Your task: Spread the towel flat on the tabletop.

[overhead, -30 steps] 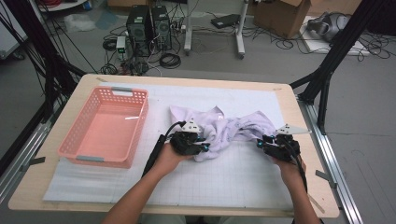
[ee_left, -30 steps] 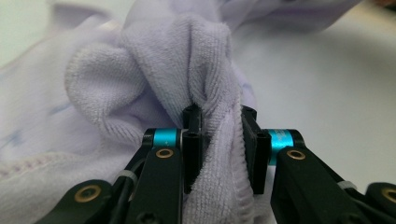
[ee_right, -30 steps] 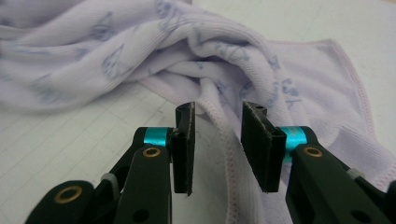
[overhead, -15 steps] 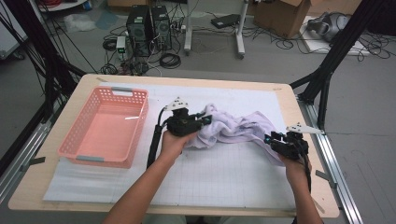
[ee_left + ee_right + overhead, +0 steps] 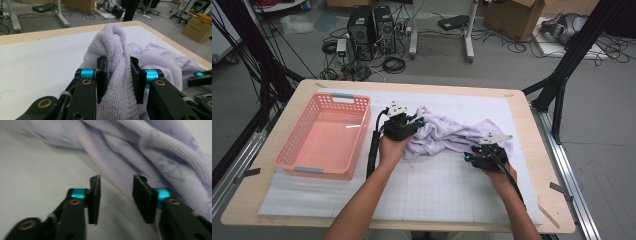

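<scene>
The lilac towel (image 5: 452, 136) lies bunched on the white mat just right of the pink basket (image 5: 324, 135), and the step in hand looks like spreading or regripping it. The left gripper (image 5: 412, 122), at the towel's end nearest the basket, is clamped on a raised fold; the left gripper view shows the cloth (image 5: 117, 75) pinched tight between its jaws. The right gripper (image 5: 472, 156), at the towel's far end from the basket, has just been opening its jaws, which stand apart in the right gripper view (image 5: 116, 195) with bare mat between them. That view is blurred, but nothing seems held. Next, the right gripper probably needs to find an edge and close on it.
</scene>
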A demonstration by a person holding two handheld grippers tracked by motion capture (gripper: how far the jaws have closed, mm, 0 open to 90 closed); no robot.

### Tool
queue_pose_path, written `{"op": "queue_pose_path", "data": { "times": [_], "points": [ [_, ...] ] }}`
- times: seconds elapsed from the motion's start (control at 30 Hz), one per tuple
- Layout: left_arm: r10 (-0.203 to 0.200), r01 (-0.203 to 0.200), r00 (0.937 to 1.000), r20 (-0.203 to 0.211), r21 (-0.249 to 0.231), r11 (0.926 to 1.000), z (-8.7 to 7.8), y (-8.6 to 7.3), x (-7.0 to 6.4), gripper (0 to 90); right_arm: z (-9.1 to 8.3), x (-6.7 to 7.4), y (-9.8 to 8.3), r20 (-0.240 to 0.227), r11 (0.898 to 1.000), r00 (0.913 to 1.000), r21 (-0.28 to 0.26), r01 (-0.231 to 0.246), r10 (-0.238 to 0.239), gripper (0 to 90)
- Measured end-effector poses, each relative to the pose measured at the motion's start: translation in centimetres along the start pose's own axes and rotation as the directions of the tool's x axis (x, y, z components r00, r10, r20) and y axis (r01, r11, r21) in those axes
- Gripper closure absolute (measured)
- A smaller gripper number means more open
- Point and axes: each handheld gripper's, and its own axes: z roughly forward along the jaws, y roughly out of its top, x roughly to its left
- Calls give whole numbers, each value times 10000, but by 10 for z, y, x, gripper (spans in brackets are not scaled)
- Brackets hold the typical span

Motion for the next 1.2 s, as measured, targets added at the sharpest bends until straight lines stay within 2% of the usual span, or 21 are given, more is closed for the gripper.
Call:
{"op": "queue_pose_path", "data": {
  "times": [0.07,0.13,0.2,0.23,0.27,0.33,0.37,0.43,0.53,0.6,0.67,0.7,0.73,0.77,0.8,0.87,0.9,1.0,1.03,1.1,1.2],
  "points": [
    [-45,45,10000,-1,64,10000,0,-1,2,719,8,-7,1,631,9999,9980,125,17,-25,506],
    [-75,74,10000,21,144,9999,1,-2,4,719,16,-14,4,1282,9971,9905,638,418,-497,508],
    [-134,134,9999,14,177,9998,2,-2,6,719,21,-20,11,1208,9935,9897,931,654,-765,562],
    [-207,207,9998,-12,173,9996,3,-3,7,719,23,-22,15,1213,9888,9868,1174,926,-1069,706],
    [-270,270,9996,-15,212,9994,4,-4,8,718,24,-23,20,1504,9773,9751,1602,1388,-1632,803],
    [-316,320,9994,-133,289,9991,5,-5,11,710,27,-34,32,1006,9657,9777,2034,1612,-1844,858],
    [-413,421,9989,-213,345,9985,5,-5,12,693,28,-38,38,1236,9566,9676,2215,1892,-2200,862],
    [-599,623,9972,-438,555,9965,7,-7,14,613,27,-51,55,1836,9565,9559,2246,1861,-2291,862],
    [-650,694,9960,-621,711,9951,6,-8,16,555,23,-68,81,2717,9752,9432,1615,1510,-1911,861],
    [-770,806,9949,-653,550,9952,3,-6,18,524,21,-79,96,3250,9904,9369,898,1054,-1292,860],
    [-765,793,9950,-638,414,9960,-1,-5,19,512,18,-88,105,3900,9993,9204,-128,356,-278,852],
    [-799,822,9951,-576,377,9959,-3,-4,19,508,18,-92,107,4050,9989,9138,-451,-120,293,819],
    [-744,763,9960,-496,373,9964,-5,-4,19,502,21,-95,108,4002,9972,9137,-499,-555,708,720],
    [-646,661,9972,-387,382,9971,-7,-4,19,498,25,-96,108,3806,9956,9200,-263,-900,932,657],
    [-528,541,9981,-312,421,9976,-9,-4,19,498,28,-94,107,3626,9956,9279,27,-941,867,610],
    [-461,466,9989,-131,454,9979,-12,-5,20,496,30,-86,103,3169,9975,9467,175,-677,587,578],
    [-416,422,9991,-113,516,9978,-13,-6,20,496,28,-81,100,3024,9982,9515,8,-602,572,568],
    [-243,246,9997,-63,570,9981,-16,-9,19,496,21,-67,89,2007,9920,9728,-719,-1035,1160,561],
    [-176,180,9998,-71,598,9980,-17,-10,19,497,20,-61,85,1505,9915,9823,-836,-997,1115,563],
    [-116,122,9999,-108,594,9982,-19,-12,18,498,19,-43,78,957,9939,9923,-849,-706,786,570],
    [-43,54,9999,-168,685,9976,-21,-16,20,503,18,-17,68,-85,9931,9995,-1126,-321,313,572]
  ]
}}
